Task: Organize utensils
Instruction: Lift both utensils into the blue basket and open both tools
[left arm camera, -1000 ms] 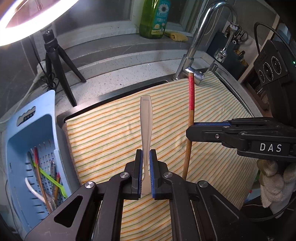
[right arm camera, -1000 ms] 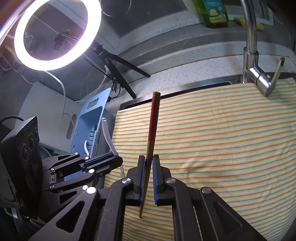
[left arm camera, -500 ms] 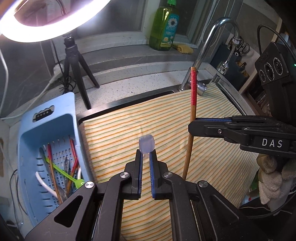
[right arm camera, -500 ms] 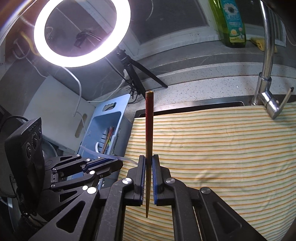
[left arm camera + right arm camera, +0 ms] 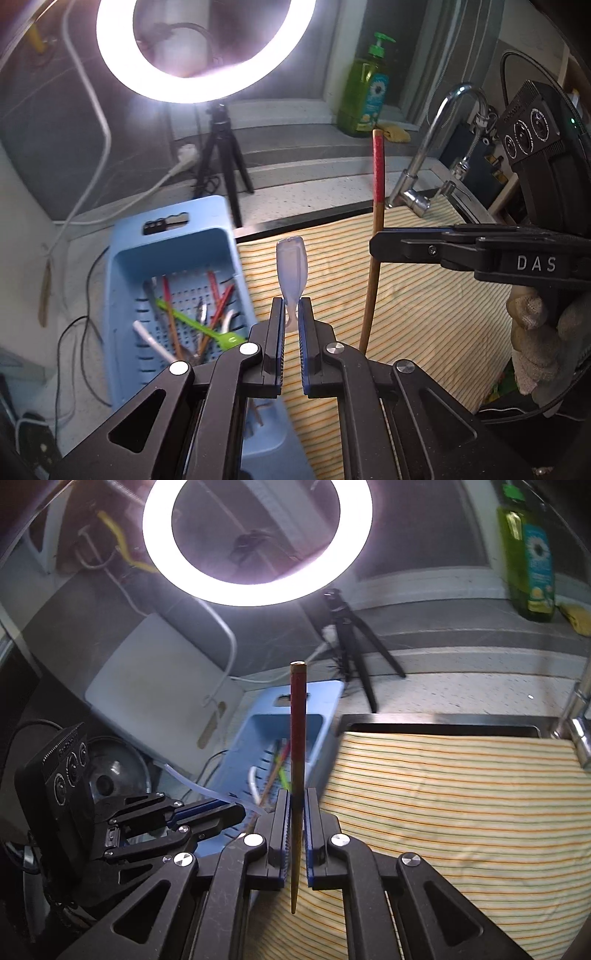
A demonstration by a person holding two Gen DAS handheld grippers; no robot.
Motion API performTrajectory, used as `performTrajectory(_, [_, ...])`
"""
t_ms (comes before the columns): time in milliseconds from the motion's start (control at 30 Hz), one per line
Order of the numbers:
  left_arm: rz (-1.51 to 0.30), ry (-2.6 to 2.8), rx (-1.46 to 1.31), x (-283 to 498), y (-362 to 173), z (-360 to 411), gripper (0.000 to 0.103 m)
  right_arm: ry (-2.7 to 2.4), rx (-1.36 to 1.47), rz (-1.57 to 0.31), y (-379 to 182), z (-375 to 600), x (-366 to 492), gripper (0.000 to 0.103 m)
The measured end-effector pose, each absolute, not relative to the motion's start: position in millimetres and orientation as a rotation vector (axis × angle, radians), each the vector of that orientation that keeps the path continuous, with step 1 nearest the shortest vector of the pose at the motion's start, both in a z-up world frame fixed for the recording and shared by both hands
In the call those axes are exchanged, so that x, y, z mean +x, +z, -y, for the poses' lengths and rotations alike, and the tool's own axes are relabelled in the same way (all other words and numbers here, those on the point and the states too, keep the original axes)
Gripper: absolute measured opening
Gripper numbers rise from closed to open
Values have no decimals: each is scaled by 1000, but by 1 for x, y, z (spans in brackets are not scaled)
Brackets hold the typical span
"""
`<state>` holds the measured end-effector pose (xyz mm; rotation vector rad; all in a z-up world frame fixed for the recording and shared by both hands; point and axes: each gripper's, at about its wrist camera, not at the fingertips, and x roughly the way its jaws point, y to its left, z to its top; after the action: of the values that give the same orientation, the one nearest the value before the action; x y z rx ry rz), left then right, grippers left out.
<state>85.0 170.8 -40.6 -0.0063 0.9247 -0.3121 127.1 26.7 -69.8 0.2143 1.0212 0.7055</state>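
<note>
1. Aloft, a pale spoon is pinched upright by the closed left claw.
2. A chopstick is clamped by the closed right claw.
3. The basket is seen at 9 o'clock of the spoon.

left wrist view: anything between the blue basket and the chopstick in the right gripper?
Only the translucent spoon handle, clamped in the left gripper, over striped cloth. It stands between the blue basket and the chopstick.

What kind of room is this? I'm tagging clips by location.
Most likely a home kitchen, at the sink: a curved faucet, a green dish-soap bottle on the sill, and a blue utensil basket on the speckled counter.
</note>
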Motion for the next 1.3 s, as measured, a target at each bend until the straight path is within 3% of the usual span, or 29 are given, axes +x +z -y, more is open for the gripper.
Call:
performTrajectory(300, [-928,-215,-18,46,-24,-219,6,828,192,-996,-51,-86,119,6])
performTrajectory(567, [-1013,-194,-13,39,-41,-241,6,820,139,-1048,-83,-132,125,6])
performTrajectory(933, [-1139,-225,-18,92,-87,-258,6,748,112,-1152,-126,-149,148,6])
performTrajectory(1300, [-1149,-209,-55,139,-108,-271,6,707,89,-1174,-144,-156,173,7])
